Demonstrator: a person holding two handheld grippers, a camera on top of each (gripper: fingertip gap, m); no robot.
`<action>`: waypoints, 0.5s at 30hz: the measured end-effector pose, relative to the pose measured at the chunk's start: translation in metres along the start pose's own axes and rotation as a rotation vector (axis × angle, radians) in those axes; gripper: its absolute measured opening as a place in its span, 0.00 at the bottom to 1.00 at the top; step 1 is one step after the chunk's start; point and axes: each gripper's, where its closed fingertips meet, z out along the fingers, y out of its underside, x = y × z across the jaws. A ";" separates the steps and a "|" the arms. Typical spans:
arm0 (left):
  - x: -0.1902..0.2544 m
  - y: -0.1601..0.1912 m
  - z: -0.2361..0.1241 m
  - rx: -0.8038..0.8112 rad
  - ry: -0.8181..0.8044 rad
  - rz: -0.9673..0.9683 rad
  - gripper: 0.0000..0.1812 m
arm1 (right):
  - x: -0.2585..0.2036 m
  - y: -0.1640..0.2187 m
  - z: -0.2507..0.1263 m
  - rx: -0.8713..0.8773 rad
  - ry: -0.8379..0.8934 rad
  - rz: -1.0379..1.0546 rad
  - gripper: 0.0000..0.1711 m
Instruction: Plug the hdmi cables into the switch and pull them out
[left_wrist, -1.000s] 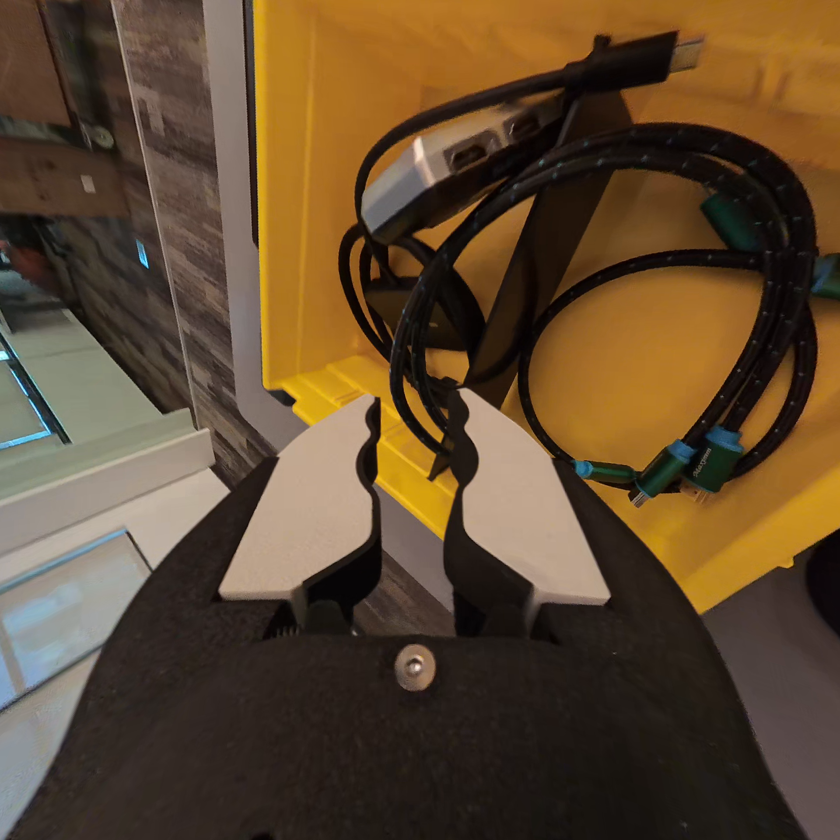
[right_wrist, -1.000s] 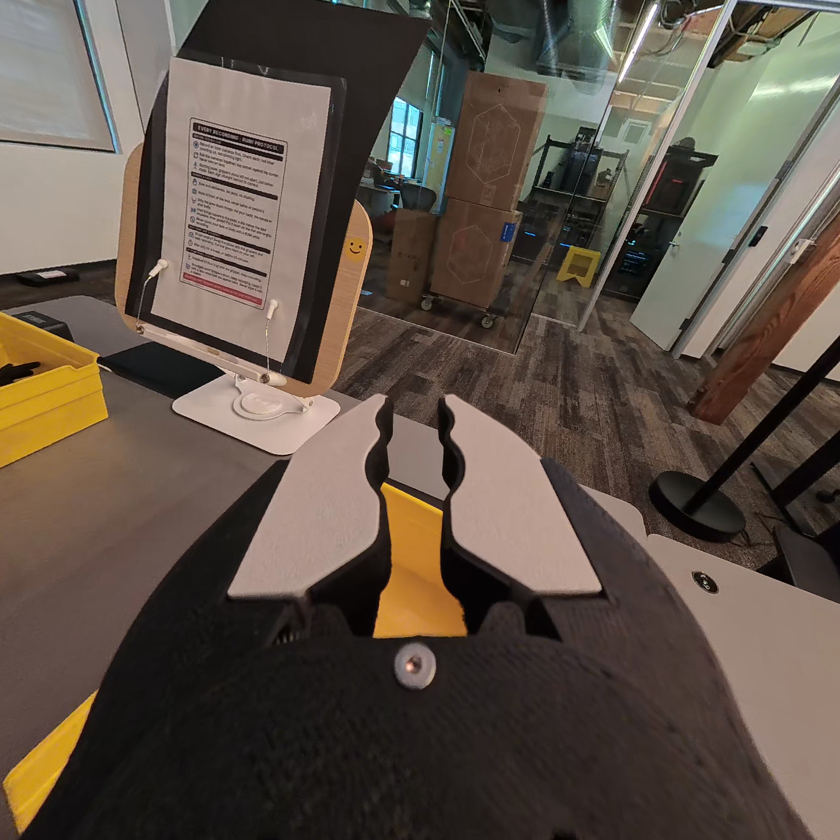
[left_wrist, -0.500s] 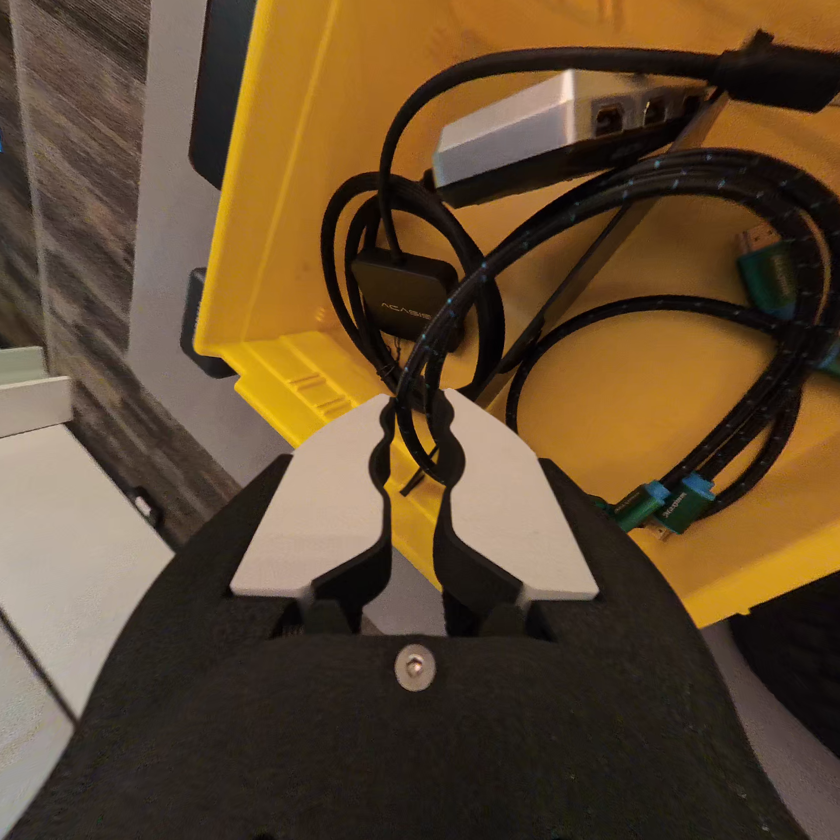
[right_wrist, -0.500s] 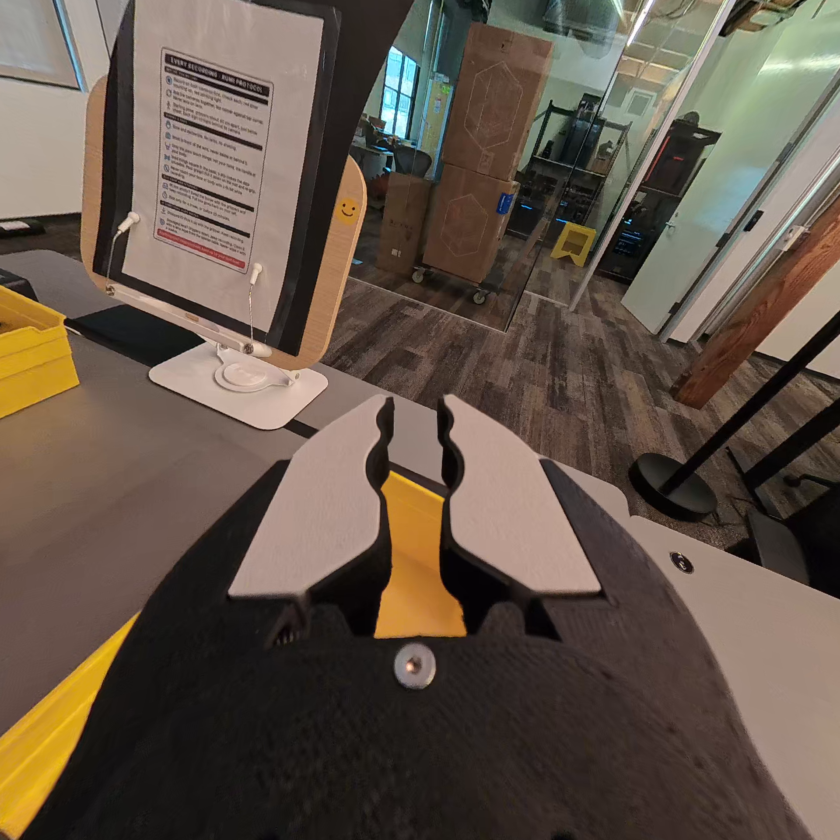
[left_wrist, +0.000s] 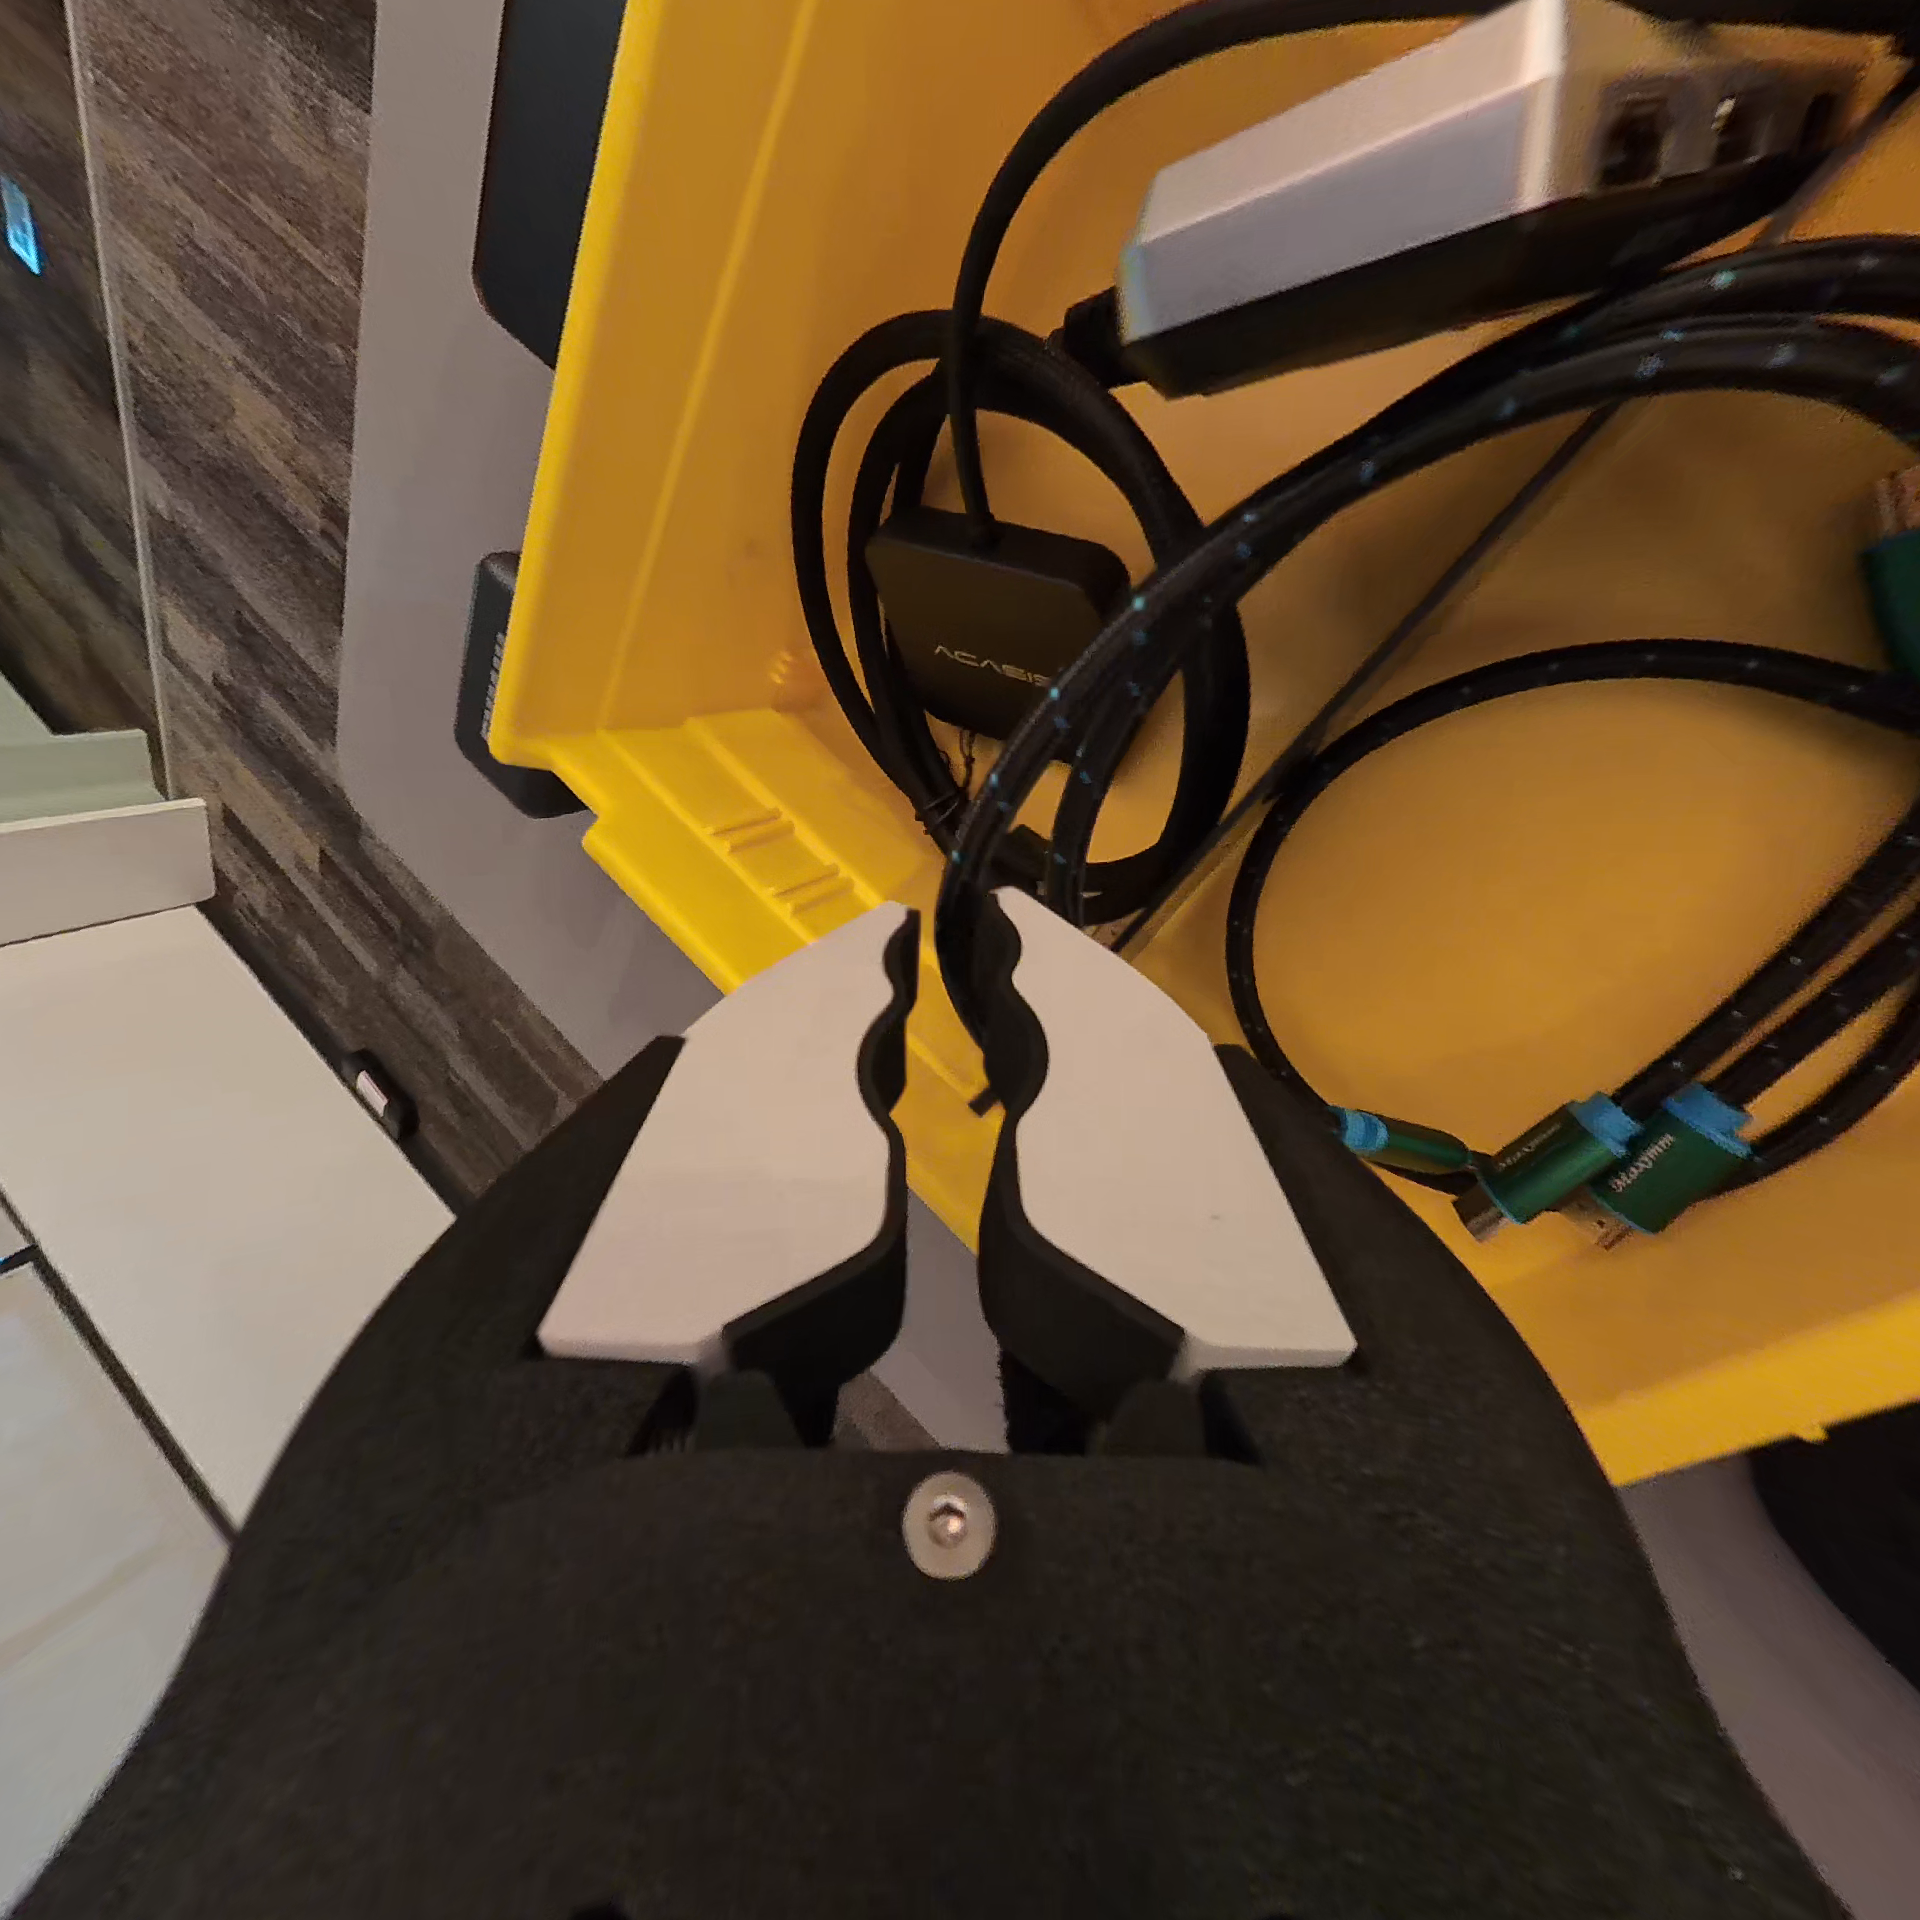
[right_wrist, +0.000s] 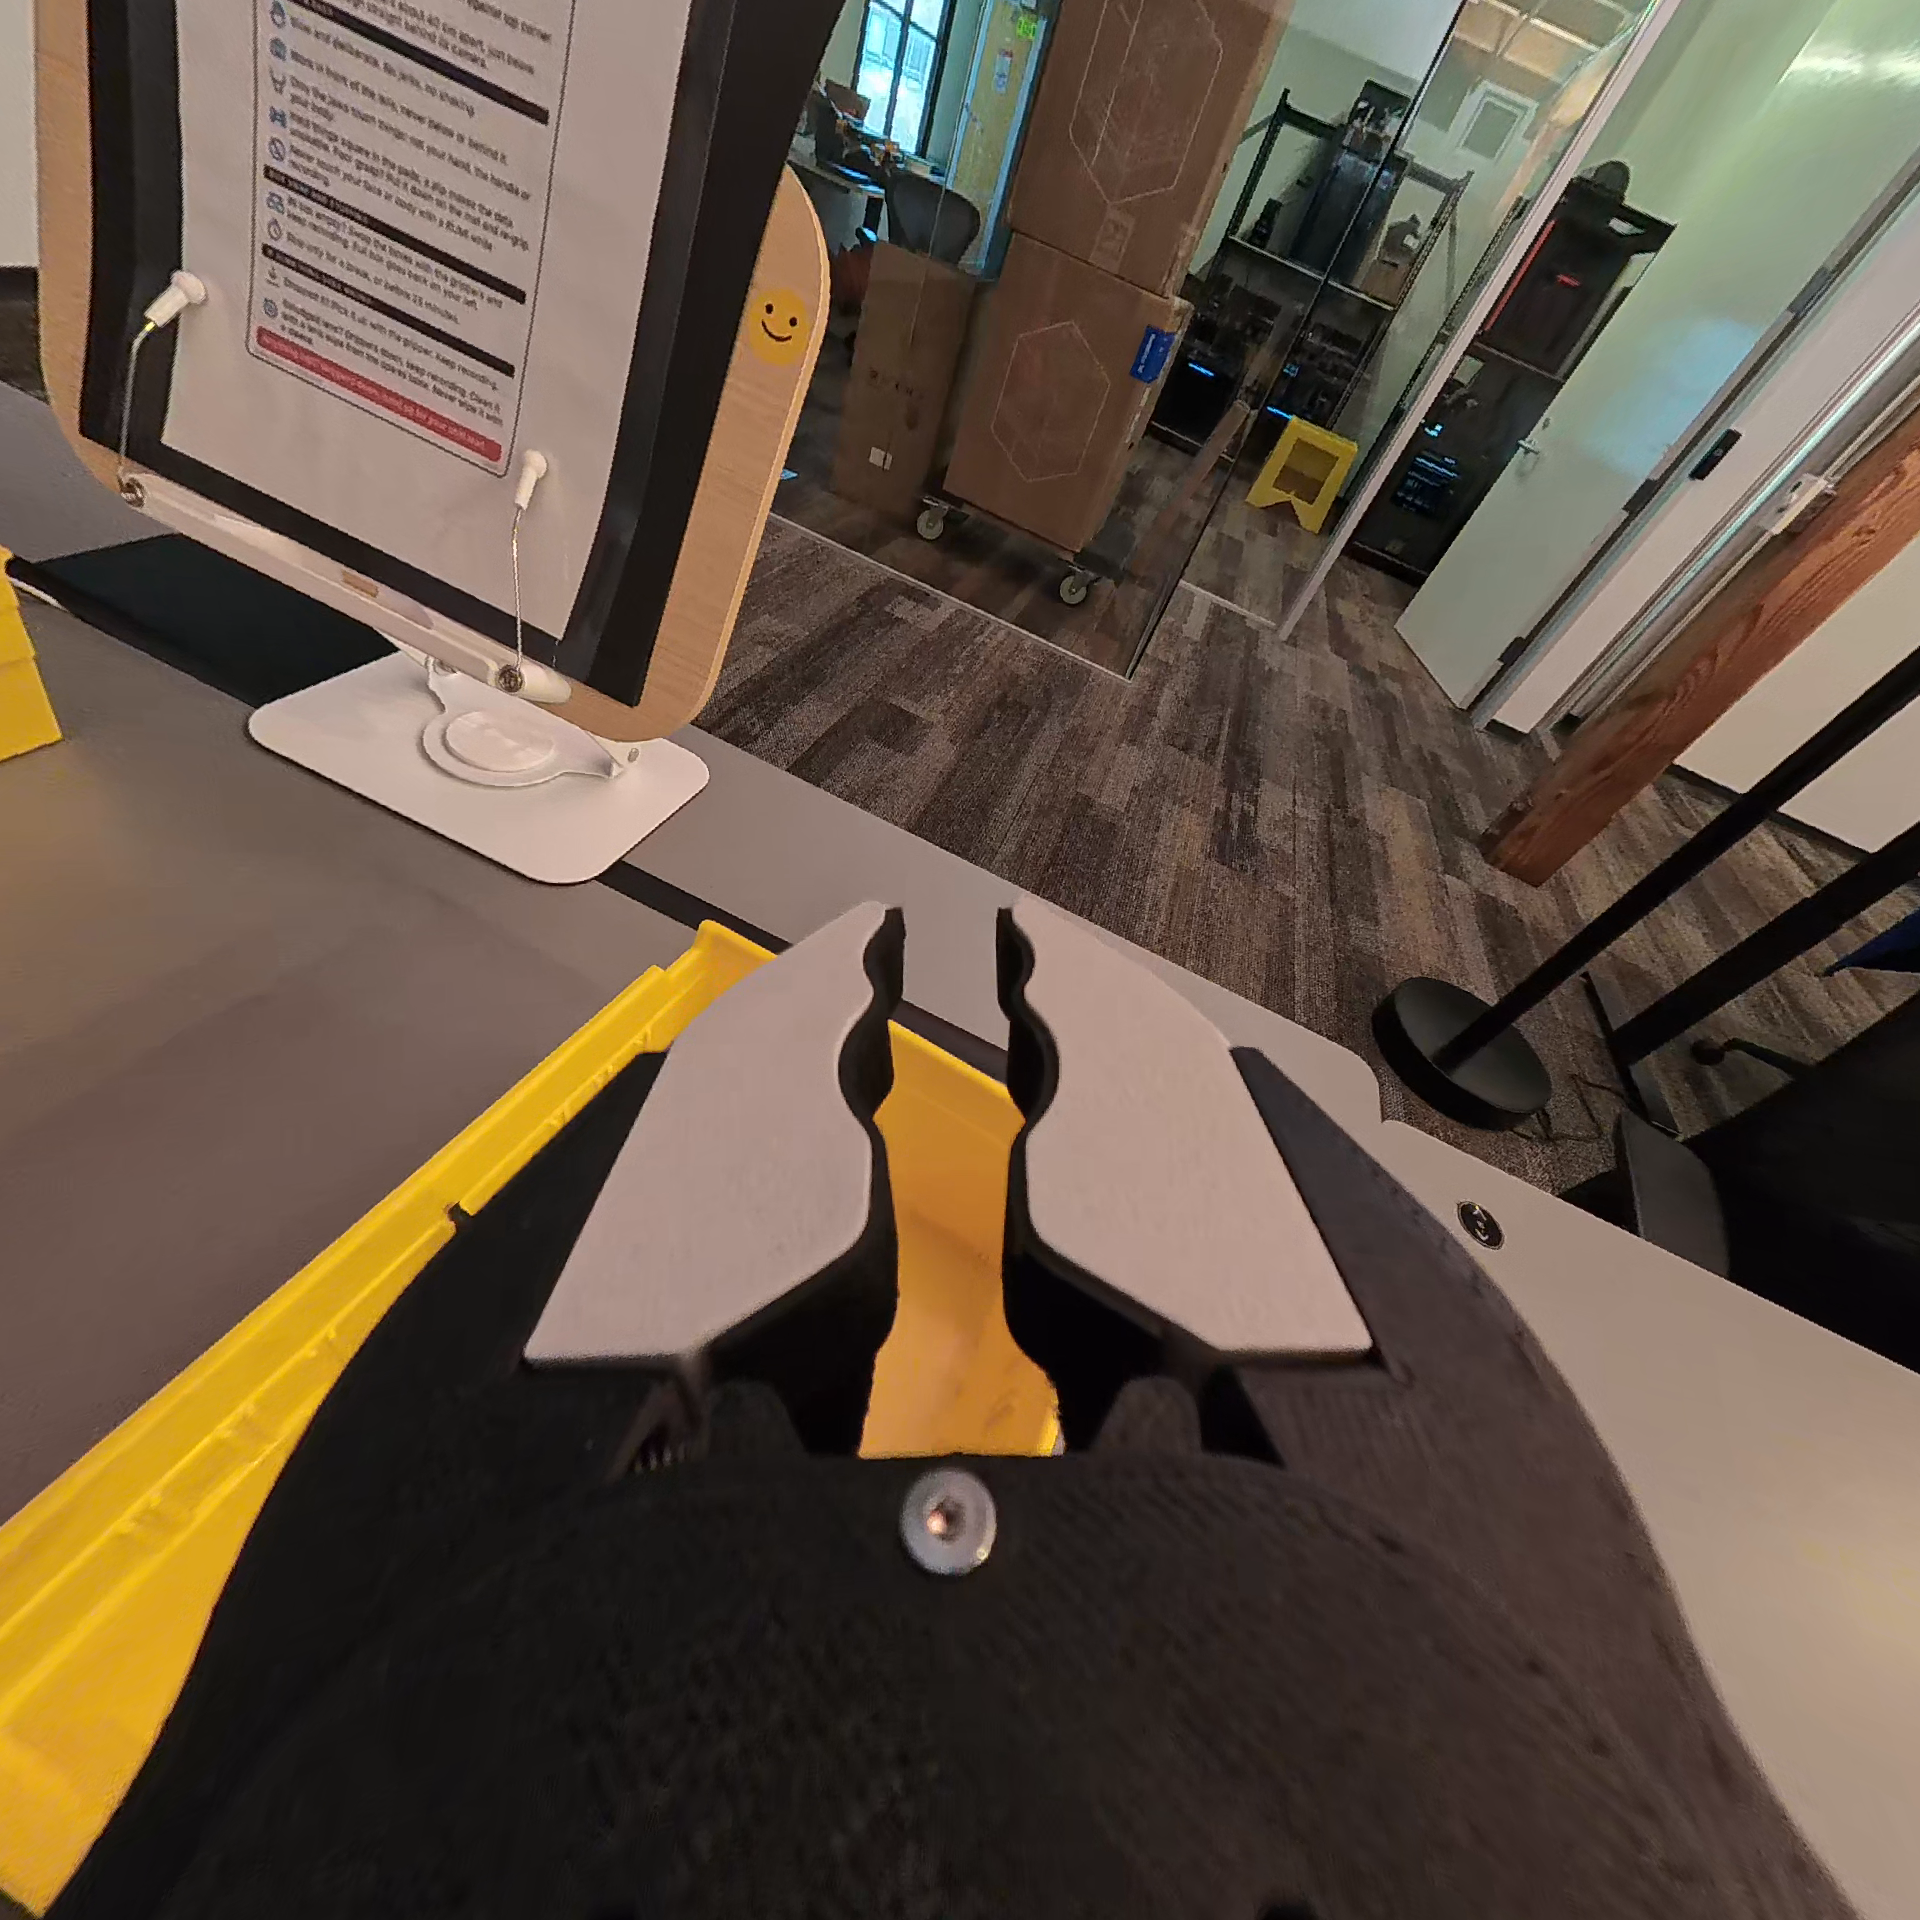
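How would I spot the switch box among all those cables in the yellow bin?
Start at the yellow bin that fills the left wrist view and look to its upper right corner. There a flat silver-grey switch lies on top of the black cables, a row of ports on its end face. It is the only pale metal box; the small black box below it is dark, and the braided cables end in green plugs.

Left gripper (left_wrist: 956, 925) nearer the braided cable (left_wrist: 1091, 717) — jaws narrower.

Braided cables (left_wrist: 1340, 499) coiled beside grey switch (left_wrist: 1382, 197).
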 end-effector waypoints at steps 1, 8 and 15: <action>-0.001 0.000 0.003 -0.012 -0.011 0.005 0.06 | 0.000 0.001 0.000 -0.002 0.001 -0.002 0.10; -0.006 0.001 0.011 -0.010 -0.071 0.005 0.06 | 0.002 0.001 -0.001 -0.001 -0.004 0.002 0.10; -0.011 0.013 0.022 -0.084 -0.159 0.043 0.02 | 0.003 0.005 0.000 -0.024 0.003 -0.007 0.10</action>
